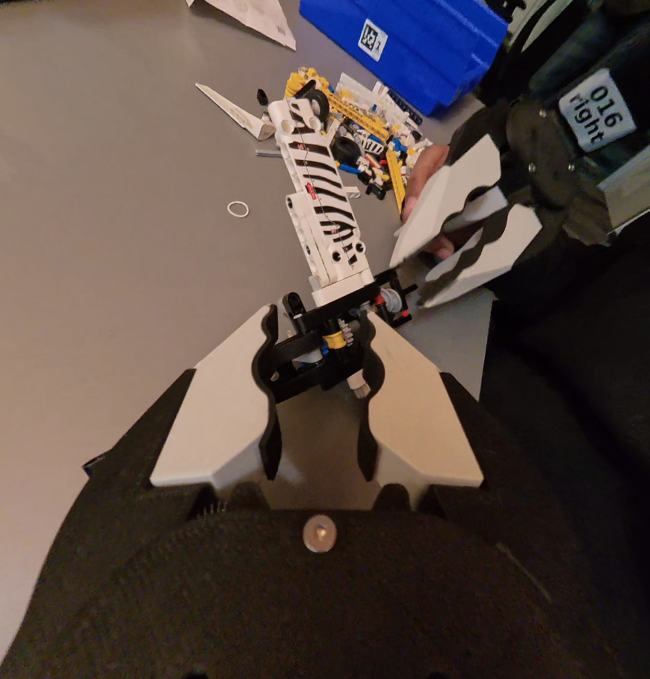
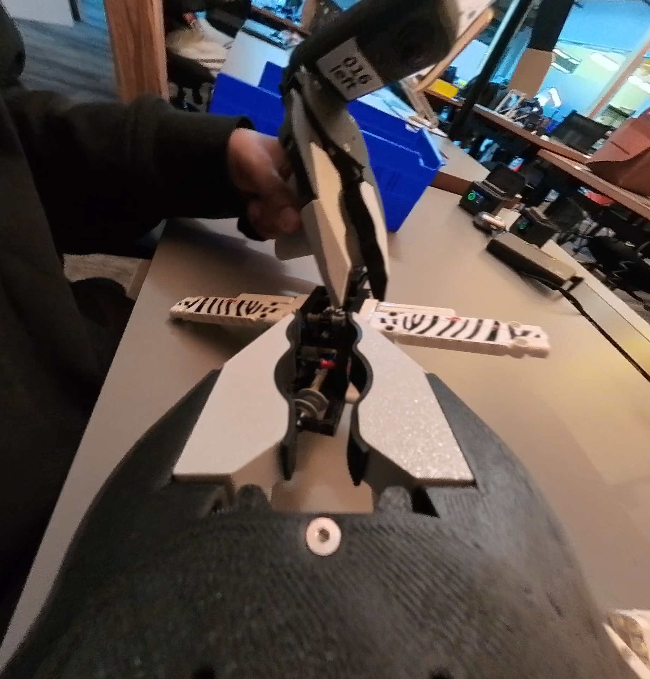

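The left tongs clamp the black geared hub of a toy-brick model whose zebra-striped white blades spread just above the grey tabletop. The right tongs straddle the hub's other end, seemingly part-open and not gripping. Loose bricks lie beside a blue bin.

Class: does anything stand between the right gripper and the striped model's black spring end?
Nothing visible does. The right gripper, open, faces the spring end directly; the left gripper sits around the black hub farther along, off that path.
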Demonstrator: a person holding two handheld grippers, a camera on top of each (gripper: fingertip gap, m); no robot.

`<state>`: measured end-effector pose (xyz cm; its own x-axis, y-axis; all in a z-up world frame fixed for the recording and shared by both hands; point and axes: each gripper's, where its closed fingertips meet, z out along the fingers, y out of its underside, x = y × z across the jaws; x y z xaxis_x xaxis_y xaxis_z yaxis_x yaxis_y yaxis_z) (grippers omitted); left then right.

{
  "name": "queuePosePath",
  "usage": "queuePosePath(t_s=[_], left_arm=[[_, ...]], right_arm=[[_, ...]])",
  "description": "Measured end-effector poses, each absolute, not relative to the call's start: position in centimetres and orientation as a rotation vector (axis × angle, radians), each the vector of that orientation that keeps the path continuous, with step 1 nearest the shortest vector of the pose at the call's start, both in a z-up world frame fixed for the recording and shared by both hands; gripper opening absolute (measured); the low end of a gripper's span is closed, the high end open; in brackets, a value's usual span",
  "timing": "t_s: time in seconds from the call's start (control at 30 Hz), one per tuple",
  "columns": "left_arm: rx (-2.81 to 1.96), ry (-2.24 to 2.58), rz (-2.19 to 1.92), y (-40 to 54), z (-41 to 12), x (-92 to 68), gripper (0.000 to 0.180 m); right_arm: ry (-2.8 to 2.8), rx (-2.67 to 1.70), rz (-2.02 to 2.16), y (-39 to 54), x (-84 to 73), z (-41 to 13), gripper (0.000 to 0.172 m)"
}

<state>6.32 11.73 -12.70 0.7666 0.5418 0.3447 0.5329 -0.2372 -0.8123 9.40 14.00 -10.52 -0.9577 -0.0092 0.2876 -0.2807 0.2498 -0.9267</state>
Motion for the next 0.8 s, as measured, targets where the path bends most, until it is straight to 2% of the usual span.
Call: queuePosePath(t_s=[0.3, 0.57, 0.8], left_arm=[[-1.973, -0.781, 0.112, 12.3, -12.7, 6.6, 0.049], [-1.967, -0.732, 0.159, 12.0, -12.4, 6.5, 0.038], [-1.957, -0.71, 0.195, 11.6, -12.1, 6.4, 0.038]], right_arm=[[-2.296, -0.011, 1.839, 14.9, 6.4, -9.9, 0.014], [-2.317, -0.195, 1.978, 15.6, 5.3, -9.2, 0.014], [-2.294, -0.279, 2.052, 16.1, 4.7, -8.7, 0.015]])
